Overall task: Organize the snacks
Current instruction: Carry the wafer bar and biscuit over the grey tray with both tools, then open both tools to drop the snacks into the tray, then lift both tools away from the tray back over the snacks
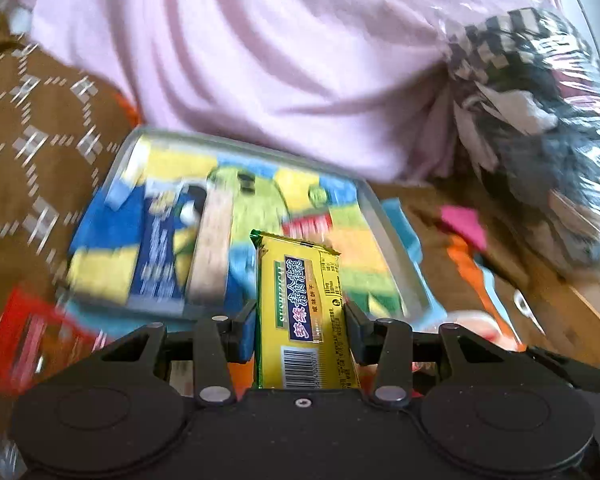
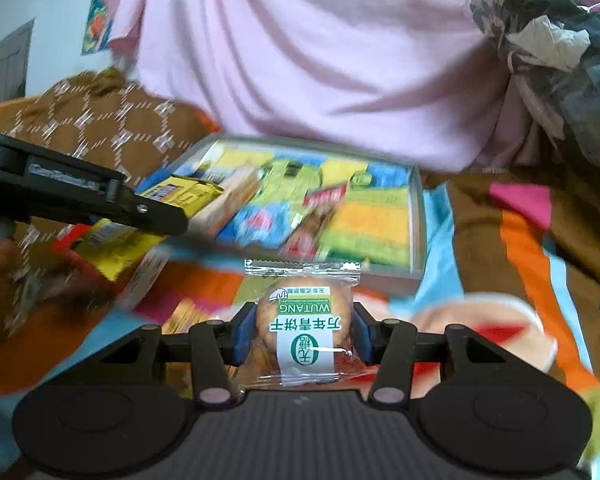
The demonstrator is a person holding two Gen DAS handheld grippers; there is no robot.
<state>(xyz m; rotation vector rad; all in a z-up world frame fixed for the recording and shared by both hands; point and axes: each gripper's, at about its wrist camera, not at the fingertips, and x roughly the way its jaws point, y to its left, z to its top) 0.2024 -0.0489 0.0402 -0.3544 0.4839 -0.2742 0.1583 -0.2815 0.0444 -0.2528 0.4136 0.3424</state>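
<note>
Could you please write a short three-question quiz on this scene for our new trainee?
1. True or false: the left gripper holds a yellow packet.
2. What does the right gripper hold? A) a clear-wrapped biscuit B) a red can C) nothing
3. Fill in: the tray lies in front of a ____ cloth.

Key:
1. True; its jaws are shut on the packet.
2. A; the biscuit sits between shut jaws.
3. Pink.
</note>
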